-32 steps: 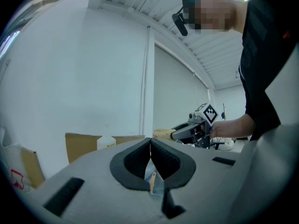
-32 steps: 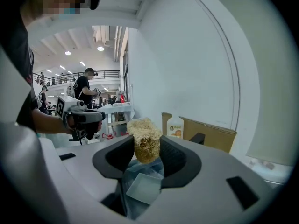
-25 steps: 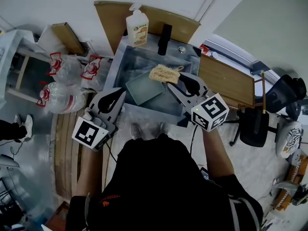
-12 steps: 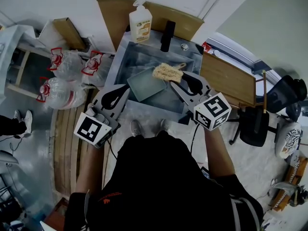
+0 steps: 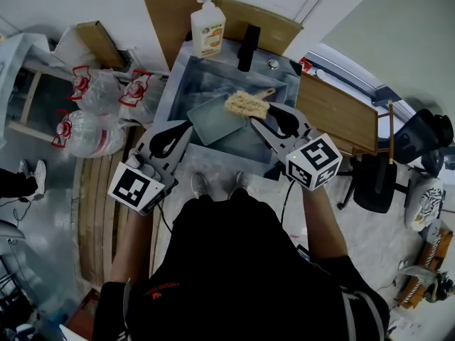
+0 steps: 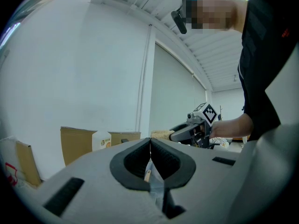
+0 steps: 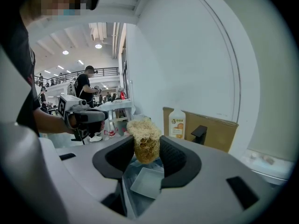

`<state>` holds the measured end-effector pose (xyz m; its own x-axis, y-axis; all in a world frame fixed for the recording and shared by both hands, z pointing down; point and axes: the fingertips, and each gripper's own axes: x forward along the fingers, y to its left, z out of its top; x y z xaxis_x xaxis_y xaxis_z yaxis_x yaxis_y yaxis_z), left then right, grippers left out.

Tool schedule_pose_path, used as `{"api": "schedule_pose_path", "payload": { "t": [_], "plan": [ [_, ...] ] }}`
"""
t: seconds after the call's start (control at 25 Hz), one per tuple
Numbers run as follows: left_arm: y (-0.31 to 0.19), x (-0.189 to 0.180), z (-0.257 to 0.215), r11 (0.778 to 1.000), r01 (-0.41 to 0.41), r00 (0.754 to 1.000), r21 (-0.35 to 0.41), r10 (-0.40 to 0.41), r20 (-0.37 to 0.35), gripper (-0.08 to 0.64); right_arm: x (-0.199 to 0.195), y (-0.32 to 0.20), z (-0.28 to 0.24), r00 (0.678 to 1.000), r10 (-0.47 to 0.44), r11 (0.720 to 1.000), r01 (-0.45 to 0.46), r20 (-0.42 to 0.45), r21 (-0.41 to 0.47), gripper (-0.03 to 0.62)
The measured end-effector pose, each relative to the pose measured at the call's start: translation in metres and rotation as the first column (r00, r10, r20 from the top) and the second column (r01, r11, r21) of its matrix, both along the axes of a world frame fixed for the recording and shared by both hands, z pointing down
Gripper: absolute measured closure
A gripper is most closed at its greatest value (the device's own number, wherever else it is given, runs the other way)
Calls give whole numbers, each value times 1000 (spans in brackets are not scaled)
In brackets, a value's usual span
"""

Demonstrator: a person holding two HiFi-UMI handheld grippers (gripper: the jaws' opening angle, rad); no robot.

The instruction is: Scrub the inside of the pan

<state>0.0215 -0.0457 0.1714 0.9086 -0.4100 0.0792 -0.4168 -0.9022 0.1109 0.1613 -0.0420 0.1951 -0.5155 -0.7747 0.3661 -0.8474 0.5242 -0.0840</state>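
Observation:
A square grey-blue pan (image 5: pixel 212 124) lies tilted in the steel sink (image 5: pixel 179 84). My right gripper (image 5: pixel 256 118) is shut on a tan fibrous scrubber (image 5: pixel 246 105), which it holds over the pan's far right corner. The right gripper view shows the scrubber (image 7: pixel 145 143) pinched between the jaws, with the pan (image 7: pixel 148 183) below them. My left gripper (image 5: pixel 183 131) hovers at the sink's front left edge, just left of the pan. Its jaws meet at the tips (image 6: pixel 150 142) with nothing between them.
A soap bottle (image 5: pixel 207 28) and a black faucet (image 5: pixel 247 48) stand behind the sink, in front of cardboard (image 5: pixel 167 20). Tied plastic bags (image 5: pixel 92 112) lie to the left. A wooden board (image 5: pixel 334 116) and a black chair (image 5: pixel 377 183) are on the right.
Both grippers have edged a little further toward the sink. The scrubber has stayed in the right gripper, and the left gripper has stayed shut.

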Motion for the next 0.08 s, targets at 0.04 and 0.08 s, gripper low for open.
{"api": "schedule_pose_path", "payload": {
  "t": [0.04, 0.08],
  "plan": [
    [-1, 0, 1, 1000, -1, 1000, 1, 1, 0, 540, 0, 0, 1, 1000, -1, 1000, 1, -2, -1, 416],
    [-1, 0, 1, 1000, -3, 1000, 2, 3, -1, 540, -1, -1, 2, 1000, -1, 1000, 1, -3, -2, 416]
  ]
}}
